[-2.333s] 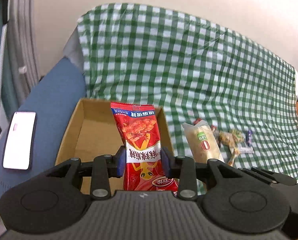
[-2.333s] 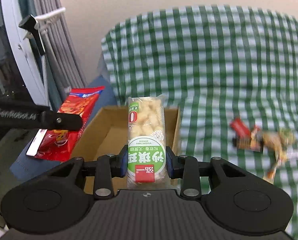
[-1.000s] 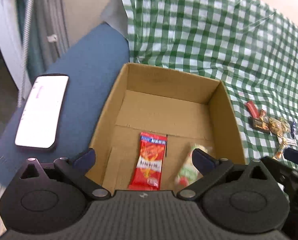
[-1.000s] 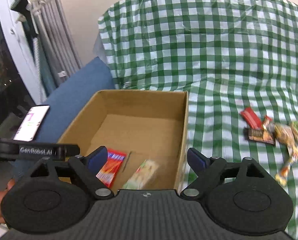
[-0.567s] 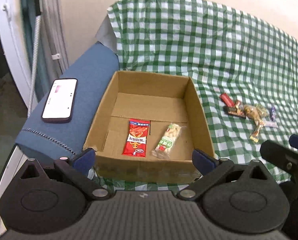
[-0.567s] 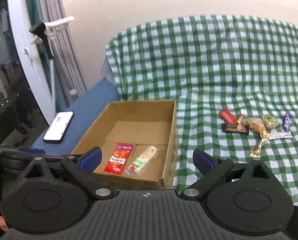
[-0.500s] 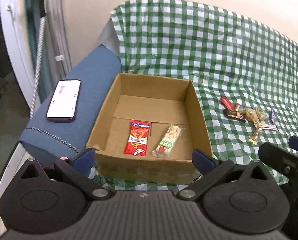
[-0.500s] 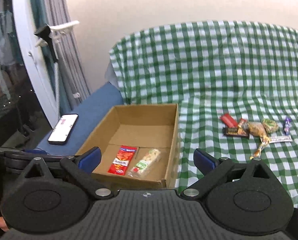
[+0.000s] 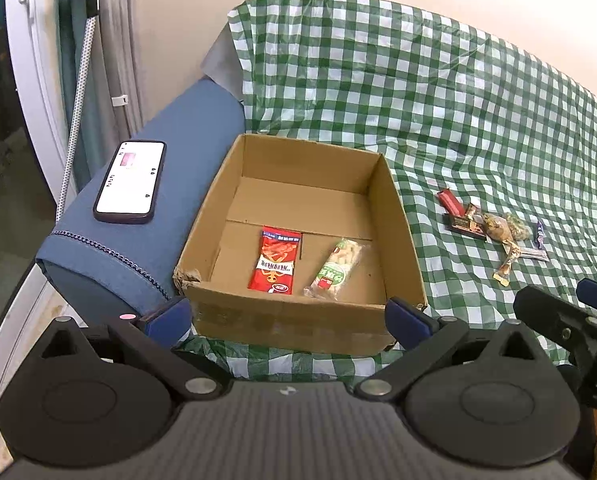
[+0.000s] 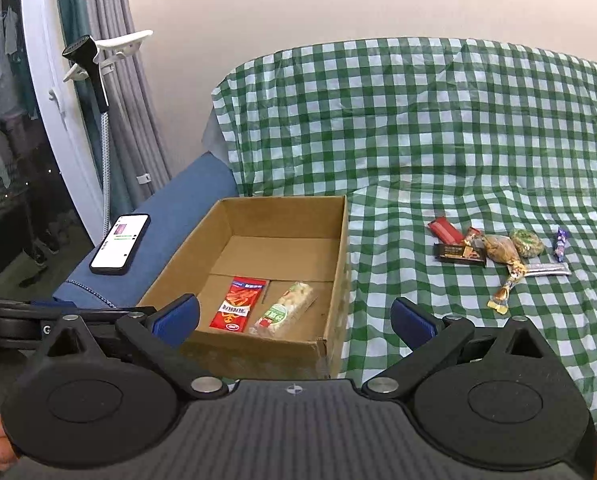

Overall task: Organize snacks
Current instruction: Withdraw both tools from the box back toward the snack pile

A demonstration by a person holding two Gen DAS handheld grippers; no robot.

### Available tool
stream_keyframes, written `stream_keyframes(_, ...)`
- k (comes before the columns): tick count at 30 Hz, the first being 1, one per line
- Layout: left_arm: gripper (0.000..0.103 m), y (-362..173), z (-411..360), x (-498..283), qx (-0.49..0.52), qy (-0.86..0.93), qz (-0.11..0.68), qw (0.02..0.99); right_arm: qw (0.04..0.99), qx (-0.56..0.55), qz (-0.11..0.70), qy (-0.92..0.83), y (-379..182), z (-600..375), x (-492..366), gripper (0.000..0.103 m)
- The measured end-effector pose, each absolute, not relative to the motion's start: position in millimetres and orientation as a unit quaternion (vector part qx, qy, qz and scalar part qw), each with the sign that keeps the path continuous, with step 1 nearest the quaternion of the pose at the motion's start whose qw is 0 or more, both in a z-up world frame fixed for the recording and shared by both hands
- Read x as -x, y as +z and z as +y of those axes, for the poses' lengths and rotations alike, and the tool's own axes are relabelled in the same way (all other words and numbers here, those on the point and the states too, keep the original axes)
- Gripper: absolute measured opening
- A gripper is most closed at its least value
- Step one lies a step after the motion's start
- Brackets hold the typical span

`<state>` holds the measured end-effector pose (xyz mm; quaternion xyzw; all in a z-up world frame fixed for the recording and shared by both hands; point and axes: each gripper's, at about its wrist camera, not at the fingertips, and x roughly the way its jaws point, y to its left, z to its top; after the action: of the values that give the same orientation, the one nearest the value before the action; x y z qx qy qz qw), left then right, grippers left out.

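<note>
**Two Snacks Boxed, More Waiting on the Sofa**

Hovering just short of the cardboard box: left gripper and right gripper, fingers of both standing wide apart, gripping nothing. Right pair just finishing opening, with nothing between. Lying flat, side by side on the box floor: red snack packet and green-labelled snack bar. Sitting on the green checked cloth covering the sofa, well apart from the box: small pile of wrapped sweets and bars. Resting screen-up on the blue armrest beside the box: phone.
</note>
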<state>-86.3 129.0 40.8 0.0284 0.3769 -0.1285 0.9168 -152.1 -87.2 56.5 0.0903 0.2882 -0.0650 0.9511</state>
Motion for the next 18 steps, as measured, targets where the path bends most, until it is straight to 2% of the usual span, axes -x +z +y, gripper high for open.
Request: stream_keyframes(18, 0.103, 46, 92, 64, -0.055, -0.143, 0.385, 0.91, 0.944, -0.097, 0.308, -0.068, 46, -103, 131, 0.101)
